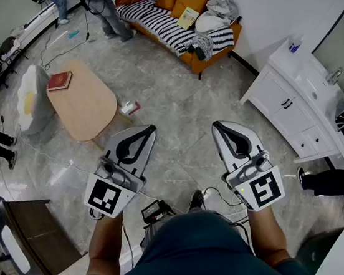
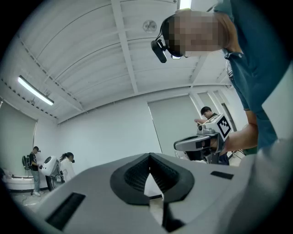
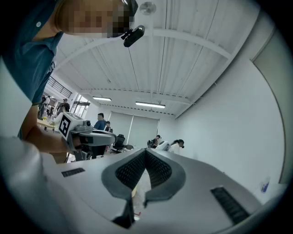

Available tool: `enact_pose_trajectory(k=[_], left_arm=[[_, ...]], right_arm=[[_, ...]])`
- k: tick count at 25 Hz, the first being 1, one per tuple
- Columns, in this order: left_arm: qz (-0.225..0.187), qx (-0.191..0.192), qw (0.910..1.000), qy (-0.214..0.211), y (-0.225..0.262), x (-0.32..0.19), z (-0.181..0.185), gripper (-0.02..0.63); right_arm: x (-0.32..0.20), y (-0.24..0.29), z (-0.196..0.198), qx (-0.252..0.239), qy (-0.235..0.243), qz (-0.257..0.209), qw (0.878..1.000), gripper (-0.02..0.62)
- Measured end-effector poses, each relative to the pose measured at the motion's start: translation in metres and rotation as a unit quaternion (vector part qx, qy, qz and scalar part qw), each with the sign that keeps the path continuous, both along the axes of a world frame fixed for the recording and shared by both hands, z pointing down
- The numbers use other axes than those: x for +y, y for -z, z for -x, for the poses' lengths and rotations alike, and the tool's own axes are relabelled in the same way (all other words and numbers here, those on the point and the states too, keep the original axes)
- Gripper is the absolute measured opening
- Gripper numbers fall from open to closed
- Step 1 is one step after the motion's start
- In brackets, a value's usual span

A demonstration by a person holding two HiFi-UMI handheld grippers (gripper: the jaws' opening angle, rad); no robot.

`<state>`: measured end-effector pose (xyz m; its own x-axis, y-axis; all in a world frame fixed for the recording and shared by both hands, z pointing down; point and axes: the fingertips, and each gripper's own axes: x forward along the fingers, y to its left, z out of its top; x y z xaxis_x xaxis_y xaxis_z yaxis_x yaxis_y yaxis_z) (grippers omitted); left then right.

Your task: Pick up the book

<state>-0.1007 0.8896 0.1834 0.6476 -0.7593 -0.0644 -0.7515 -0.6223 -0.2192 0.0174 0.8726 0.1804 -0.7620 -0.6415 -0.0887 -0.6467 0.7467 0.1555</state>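
Note:
A dark red book lies on the far end of a light wooden coffee table, far ahead and to the left of both grippers. My left gripper is held level in front of the person, jaws shut and empty. Beside it, my right gripper is level too, also shut on nothing. The left gripper view shows its own closed jaws against a white wall, with the right gripper at the side. In the right gripper view the closed jaws point across the room. The book appears in neither gripper view.
An orange sofa with a striped blanket, clothes and a yellow book stands at the back. A white cabinet lines the right wall. People stand at top left. A white bulky object sits left of the table, a small carton by it.

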Motion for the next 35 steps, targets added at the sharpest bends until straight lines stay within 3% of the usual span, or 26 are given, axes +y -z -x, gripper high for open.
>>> enact_pose_trajectory(k=[13, 21, 29, 35], left_arm=[[0.011, -0.011, 0.9999, -0.002, -0.008, -0.062, -0.076, 0.002], [0.020, -0.018, 0.9996, -0.011, -0.012, -0.099, -0.112, 0.002], [0.020, -0.013, 0.9993, -0.029, -0.020, -0.156, -0.105, 0.002], [-0.004, -0.010, 0.9993, -0.036, -0.017, -0.214, -0.072, 0.002]], right_arm=[[-0.059, -0.003, -0.066, -0.008, 0.009, -0.011, 1.000, 0.012], [-0.091, -0.012, -0.091, -0.009, 0.010, 0.008, 1.000, 0.014], [-0.144, -0.016, -0.082, 0.004, -0.018, 0.012, 1.000, 0.014], [-0.199, -0.018, -0.049, 0.018, -0.046, 0.009, 0.999, 0.014]])
